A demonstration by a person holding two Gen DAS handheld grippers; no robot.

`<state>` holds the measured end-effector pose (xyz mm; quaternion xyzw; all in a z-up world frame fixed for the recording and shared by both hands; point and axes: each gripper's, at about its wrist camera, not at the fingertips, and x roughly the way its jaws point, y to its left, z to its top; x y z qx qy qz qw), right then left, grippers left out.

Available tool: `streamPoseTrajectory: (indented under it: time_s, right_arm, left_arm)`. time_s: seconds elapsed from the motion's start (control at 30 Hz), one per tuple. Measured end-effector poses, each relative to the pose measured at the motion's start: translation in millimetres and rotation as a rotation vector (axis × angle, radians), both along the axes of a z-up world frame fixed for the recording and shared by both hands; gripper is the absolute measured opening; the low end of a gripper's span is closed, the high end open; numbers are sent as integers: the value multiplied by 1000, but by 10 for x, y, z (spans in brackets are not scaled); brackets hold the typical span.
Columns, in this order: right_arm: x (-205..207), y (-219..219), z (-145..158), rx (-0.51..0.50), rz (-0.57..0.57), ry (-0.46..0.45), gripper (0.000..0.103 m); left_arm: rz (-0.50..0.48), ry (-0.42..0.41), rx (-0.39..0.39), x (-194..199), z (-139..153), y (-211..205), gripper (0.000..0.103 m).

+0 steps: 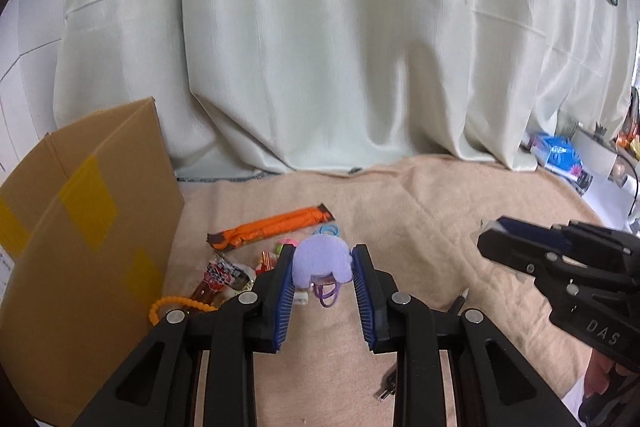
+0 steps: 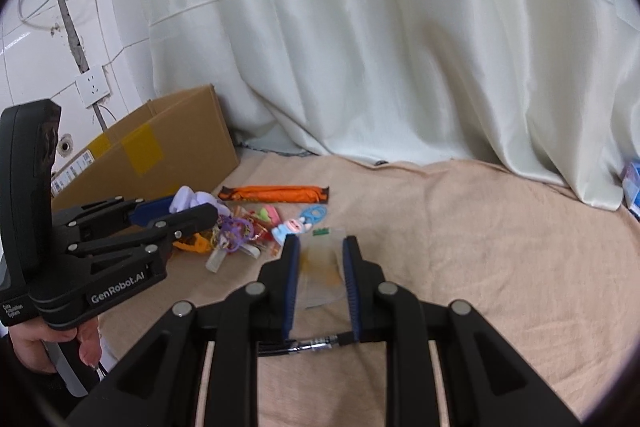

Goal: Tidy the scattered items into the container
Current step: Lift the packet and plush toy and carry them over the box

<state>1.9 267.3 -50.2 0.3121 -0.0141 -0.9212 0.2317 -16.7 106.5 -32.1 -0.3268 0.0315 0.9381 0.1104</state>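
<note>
In hand: left hand-held gripper (image 1: 323,259) clamped on lilac plush toy (image 1: 320,259); right hand-held gripper (image 2: 320,259) clamped on clear packet (image 2: 322,267). Cardboard box (image 1: 80,227) at left, contents unseen. Outstanding on blanket (image 2: 480,247): orange wrapper (image 2: 276,194), trinket pile (image 2: 256,227), pen (image 2: 316,341)
</note>
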Motion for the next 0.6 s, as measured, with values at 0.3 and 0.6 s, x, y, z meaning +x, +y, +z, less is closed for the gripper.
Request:
streamPoseTrajectory:
  time_s: [0.3, 0.6]
  right_arm:
    - [-13, -78, -8, 9, -6, -6, 25]
    - [-9, -87, 91, -14, -14, 13, 25]
  left_arm:
    - [-3, -25, 4, -21, -42, -18, 29]
    - [5, -21, 45, -45, 112, -83, 29]
